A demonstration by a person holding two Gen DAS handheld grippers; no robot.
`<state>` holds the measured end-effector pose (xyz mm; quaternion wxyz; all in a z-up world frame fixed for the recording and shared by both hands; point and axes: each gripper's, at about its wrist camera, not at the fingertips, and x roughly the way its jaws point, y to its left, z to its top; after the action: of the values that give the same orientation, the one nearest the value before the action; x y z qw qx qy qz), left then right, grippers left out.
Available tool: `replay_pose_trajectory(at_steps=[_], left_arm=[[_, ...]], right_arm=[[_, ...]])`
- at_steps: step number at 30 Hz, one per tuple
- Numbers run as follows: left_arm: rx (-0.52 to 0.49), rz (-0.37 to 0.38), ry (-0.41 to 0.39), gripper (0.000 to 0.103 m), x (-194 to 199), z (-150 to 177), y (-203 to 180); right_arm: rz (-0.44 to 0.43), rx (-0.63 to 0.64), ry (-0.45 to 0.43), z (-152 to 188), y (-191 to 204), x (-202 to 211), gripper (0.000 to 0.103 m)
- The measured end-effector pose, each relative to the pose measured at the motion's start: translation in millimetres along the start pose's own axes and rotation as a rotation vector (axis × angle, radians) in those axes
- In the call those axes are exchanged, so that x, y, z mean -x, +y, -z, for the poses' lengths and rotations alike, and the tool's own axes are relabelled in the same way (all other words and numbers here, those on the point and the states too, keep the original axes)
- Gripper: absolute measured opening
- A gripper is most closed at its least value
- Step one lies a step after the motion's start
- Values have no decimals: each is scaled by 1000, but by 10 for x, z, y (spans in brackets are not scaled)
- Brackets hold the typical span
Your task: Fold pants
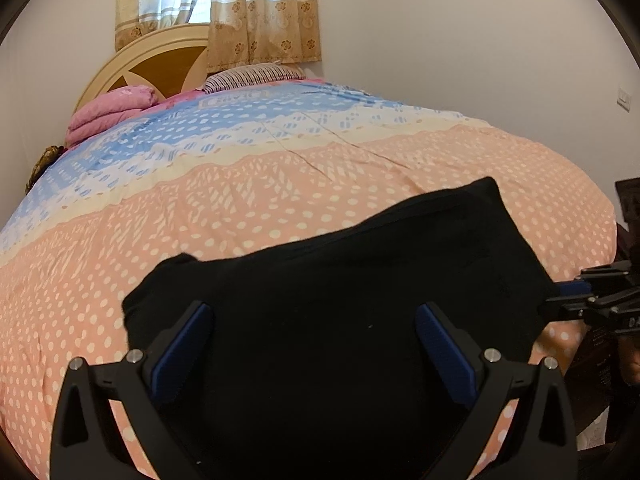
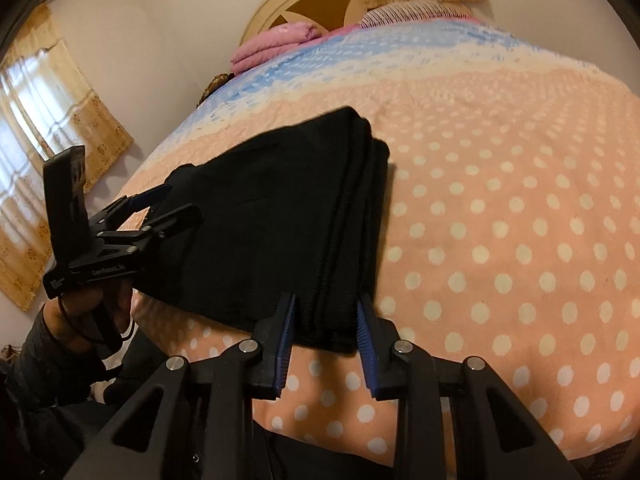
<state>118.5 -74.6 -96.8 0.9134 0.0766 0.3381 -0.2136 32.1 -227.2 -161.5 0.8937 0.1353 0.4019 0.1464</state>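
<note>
Pants [image 2: 288, 216], black, folded into a thick pad, lying on the dotted bedspread [image 2: 500, 208] at centre frame. Right gripper [image 2: 326, 320] narrowed around the pad's near folded edge, pads at either side. Left gripper [image 1: 314, 322] spread wide over the cloth, gripping nothing.

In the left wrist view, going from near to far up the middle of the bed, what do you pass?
Left gripper → folded black pants → polka-dot bedspread → striped pillow → floral curtain.
</note>
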Motion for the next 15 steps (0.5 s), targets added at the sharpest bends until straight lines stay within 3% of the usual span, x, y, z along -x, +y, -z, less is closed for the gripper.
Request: replay_pose_trajectory(at_steps=[6, 10, 15], left_arm=[[16, -57, -21, 103, 205, 67, 251], [57, -108, -38, 103, 292, 127, 485], [117, -101, -26, 103, 204, 189, 693]], right_arm=[[-27, -25, -45, -55, -61, 98, 40], [-20, -51, -93, -125, -69, 176, 58], [-11, -68, -115, -263, -89, 95, 60]])
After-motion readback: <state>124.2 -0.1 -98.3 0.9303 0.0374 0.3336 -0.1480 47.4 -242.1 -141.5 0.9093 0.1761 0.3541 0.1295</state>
